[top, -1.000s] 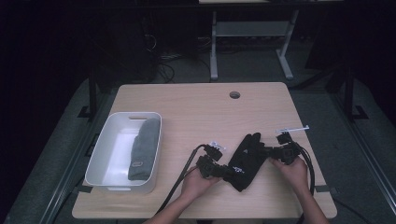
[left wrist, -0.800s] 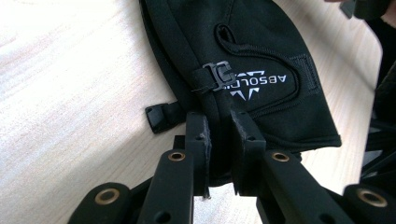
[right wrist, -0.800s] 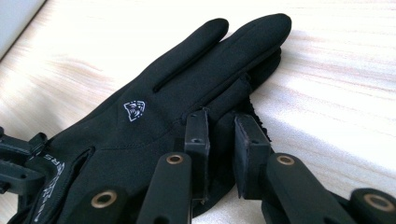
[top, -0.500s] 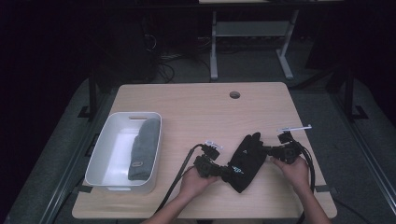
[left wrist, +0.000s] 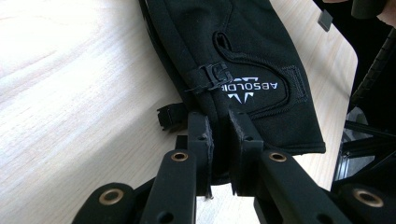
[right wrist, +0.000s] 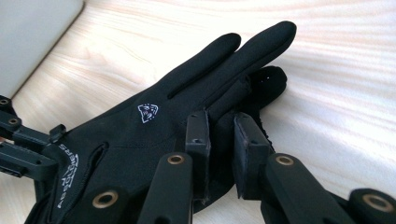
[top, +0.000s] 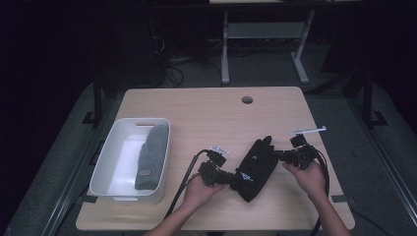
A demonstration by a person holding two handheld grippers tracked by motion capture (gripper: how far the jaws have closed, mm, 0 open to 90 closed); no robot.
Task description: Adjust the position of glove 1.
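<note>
the black fabric glove with white printed lettering (top: pixel 255 167) lies flat on the pale wooden counter (top: pixel 196 113), toward its near right part, fingers pointing away and a little right, cuff toward the person. the left tongs (top: pixel 236 181) are clamped on the cuff edge just below the small strap buckle; in the left gripper view (left wrist: pixel 219 140) the two pads sit close together with the cloth pinched between them. the right tongs (top: pixel 276 155) are clamped on the thumb side of the glove, the fabric bunched between the pads in the right gripper view (right wrist: pixel 219 135); these jaws have just been closing onto that cloth. gripping at two ends likely lets the limp glove be lifted stretched rather than sagging into a heap.

a white rectangular plastic bin (top: pixel 110 162) stands on the left part of the counter, well apart from the glove, with a grey knitted mitten (top: pixel 150 160) lying along its right side. the bin's left half looks free, so it seems the likely place for the glove. bare counter lies between glove and bin, with nothing to snag on. the near right counter edge is close behind the right hand (top: pixel 310 177), leaving little room that way; beyond the glove the surface is free up to a small round hole (top: pixel 247 100).
</note>
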